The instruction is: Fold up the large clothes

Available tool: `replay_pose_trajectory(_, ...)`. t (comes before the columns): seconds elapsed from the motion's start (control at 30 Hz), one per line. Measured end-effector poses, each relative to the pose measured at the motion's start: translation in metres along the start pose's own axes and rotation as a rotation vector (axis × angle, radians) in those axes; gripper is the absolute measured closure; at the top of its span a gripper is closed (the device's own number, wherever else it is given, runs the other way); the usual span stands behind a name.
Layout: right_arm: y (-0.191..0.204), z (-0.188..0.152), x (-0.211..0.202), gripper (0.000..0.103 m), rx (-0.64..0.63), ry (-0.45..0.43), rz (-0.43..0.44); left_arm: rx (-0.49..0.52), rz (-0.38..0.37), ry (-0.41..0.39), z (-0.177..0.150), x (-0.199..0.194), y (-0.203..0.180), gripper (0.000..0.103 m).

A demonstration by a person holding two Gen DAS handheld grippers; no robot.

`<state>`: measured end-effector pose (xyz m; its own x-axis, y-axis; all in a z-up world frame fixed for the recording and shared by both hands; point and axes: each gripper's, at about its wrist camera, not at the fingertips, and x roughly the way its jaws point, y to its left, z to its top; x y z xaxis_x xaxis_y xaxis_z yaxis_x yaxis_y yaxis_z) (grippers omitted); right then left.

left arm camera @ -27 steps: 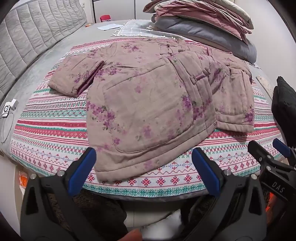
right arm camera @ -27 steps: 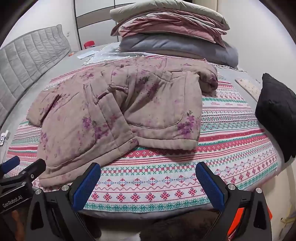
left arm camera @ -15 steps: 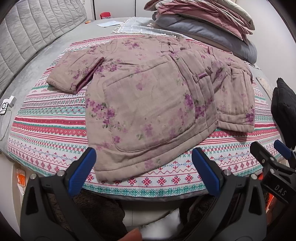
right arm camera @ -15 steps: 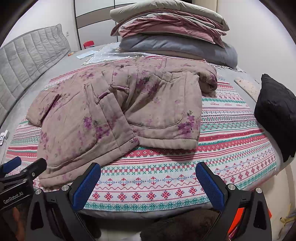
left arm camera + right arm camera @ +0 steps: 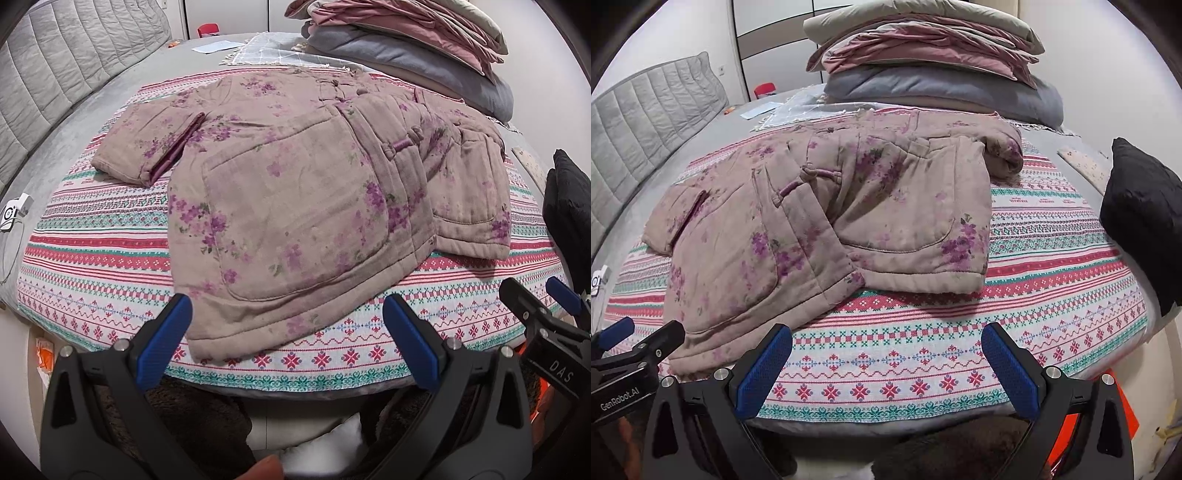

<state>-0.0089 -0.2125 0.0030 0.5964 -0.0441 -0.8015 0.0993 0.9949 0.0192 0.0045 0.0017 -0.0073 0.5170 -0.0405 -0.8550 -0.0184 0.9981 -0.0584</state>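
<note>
A padded mauve jacket [image 5: 295,199] with purple flowers lies spread on a striped patterned blanket [image 5: 96,243] on the bed. It also shows in the right wrist view [image 5: 820,229]. One sleeve [image 5: 147,147] lies out flat to the left; the other side is folded in. My left gripper [image 5: 291,339] is open and empty just short of the jacket's near hem. My right gripper [image 5: 886,369] is open and empty over the blanket's near edge, to the right of the hem.
A stack of folded quilts [image 5: 931,66] stands at the far end of the bed. A black cushion [image 5: 1145,218] lies at the right edge. A grey padded headboard [image 5: 62,74] runs along the left. A small white device [image 5: 14,212] lies at the left.
Both grippers have moved closer to the bed and the jacket. Both stay open. The jacket has not moved.
</note>
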Motion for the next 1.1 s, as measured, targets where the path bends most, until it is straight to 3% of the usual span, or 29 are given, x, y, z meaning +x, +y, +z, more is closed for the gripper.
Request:
replay_pose_trajectory(0.83, -0.002, -0.001, 0.004, 0.0, 0.005, 0.005, 0.004, -0.015, 0.016, -0.047, 0.001, -0.002, 0.007, 0.001)
replay_pose_trajectory(1.1, -0.002, 0.0, 0.011, 0.0, -0.007, 0.005, -0.003, -0.012, -0.031, -0.061, 0.002, 0.003, 0.013, 0.001)
